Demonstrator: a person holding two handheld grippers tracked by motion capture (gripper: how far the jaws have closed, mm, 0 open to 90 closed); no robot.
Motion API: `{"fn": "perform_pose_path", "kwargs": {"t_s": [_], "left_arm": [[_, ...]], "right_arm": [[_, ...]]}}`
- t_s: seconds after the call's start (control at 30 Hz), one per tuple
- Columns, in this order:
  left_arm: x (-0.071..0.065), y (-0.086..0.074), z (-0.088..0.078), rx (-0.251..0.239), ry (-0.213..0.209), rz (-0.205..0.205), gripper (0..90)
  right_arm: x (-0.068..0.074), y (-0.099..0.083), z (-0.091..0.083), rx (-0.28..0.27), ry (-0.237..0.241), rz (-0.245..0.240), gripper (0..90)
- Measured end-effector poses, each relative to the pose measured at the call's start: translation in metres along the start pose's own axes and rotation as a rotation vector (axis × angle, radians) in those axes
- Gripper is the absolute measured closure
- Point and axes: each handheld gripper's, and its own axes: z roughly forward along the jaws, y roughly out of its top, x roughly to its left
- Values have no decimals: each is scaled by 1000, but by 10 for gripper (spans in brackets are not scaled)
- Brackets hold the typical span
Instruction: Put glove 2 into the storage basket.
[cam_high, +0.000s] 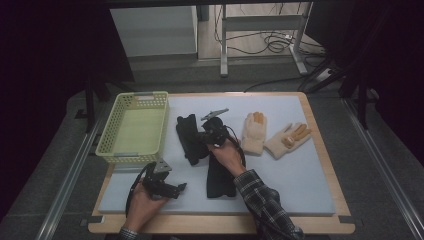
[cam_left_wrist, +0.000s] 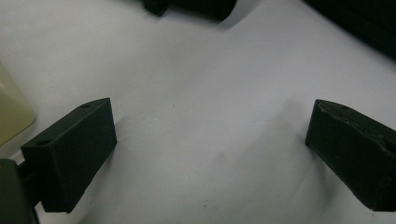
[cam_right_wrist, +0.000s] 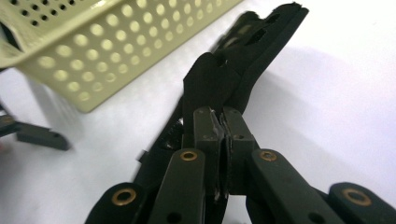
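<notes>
Right gripper (cam_right_wrist: 219, 126) pinches a black glove (cam_high: 190, 137), likely mid-pickup toward the basket (cam_high: 135, 127); left gripper (cam_left_wrist: 210, 154) idles wide open over the mat (cam_left_wrist: 201, 93); next: lift and carry.

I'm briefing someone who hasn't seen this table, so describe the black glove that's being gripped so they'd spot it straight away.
Start at the cream basket at the mat's left edge. Just right of it lie two black gloves; the gripped black glove is the nearer to the basket, pinched by the right gripper. The other black glove lies flat under the person's forearm, and the two tan gloves sit farther right.
</notes>
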Motion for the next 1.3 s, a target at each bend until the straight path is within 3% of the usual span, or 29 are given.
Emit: {"fn": "perform_pose_path", "kwargs": {"t_s": [0.37, 0.43, 0.6, 0.8, 0.97, 1.13, 1.3], "left_arm": [[0, 0, 0, -2, 0, -2, 19], [0, 0, 0, -3, 0, 0, 19], [0, 0, 0, -2, 1, 0, 19], [0, 0, 0, -3, 1, -2, 19], [-1, 0, 0, -7, 2, -7, 20], [-1, 0, 0, -8, 2, -7, 20], [0, 0, 0, -3, 2, -2, 20]], "right_arm": [[5, -6, -59, -72, -8, -18, 856], [5, -9, -79, -79, -31, -25, 856], [1, -19, -99, -78, -56, -17, 855], [-12, -42, -126, -57, -129, -3, 856], [-25, -62, -153, -39, -227, -1, 855], [-27, -74, -154, 3, -263, -16, 855], [-15, -76, -142, 31, -234, -47, 848]]}}
